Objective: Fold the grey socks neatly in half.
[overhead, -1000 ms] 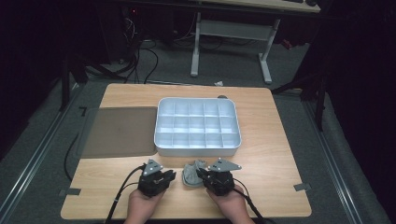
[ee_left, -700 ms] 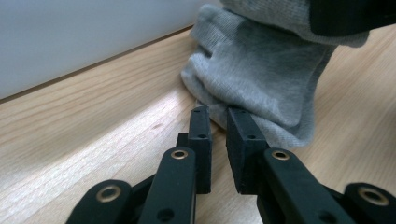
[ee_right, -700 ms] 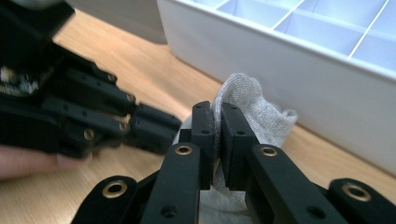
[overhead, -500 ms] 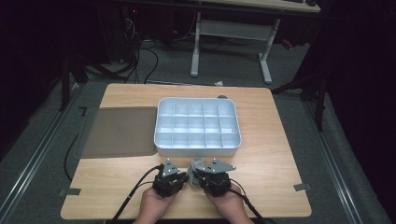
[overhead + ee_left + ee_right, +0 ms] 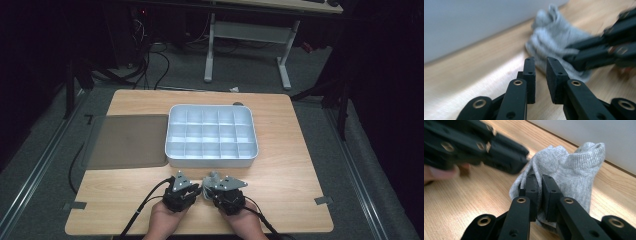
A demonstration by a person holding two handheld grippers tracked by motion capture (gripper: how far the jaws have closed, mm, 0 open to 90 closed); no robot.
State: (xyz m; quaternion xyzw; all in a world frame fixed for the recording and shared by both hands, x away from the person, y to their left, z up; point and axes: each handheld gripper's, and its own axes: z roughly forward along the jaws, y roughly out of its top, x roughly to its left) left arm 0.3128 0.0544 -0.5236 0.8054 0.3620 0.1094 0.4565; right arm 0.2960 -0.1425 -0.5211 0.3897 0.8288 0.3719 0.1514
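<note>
Right tool (image 5: 538, 187) is clamped on a fold of the grey sock (image 5: 571, 167), which sits bunched on the worktop (image 5: 295, 165) just ahead of your hands and just short of the white compartment tray (image 5: 212, 161). Your left tool (image 5: 541, 68) has a narrow gap between its pads, which have just been opening a little, and nothing sits between them; the sock lies just beyond its tips, with the right tool (image 5: 599, 53) gripping it from the side. Your pinch looks thin, taking only a fold of knit, so a quick lift could let the fabric slide out. If you close the left tool from where it is, it may catch air or only a loose edge, and pulling the two apart would then stretch the sock unevenly or tear it free. With both tools (image 5: 202, 189) this close together, their fingers could also knock, and a forward push could shove the sock against the tray wall.
</note>
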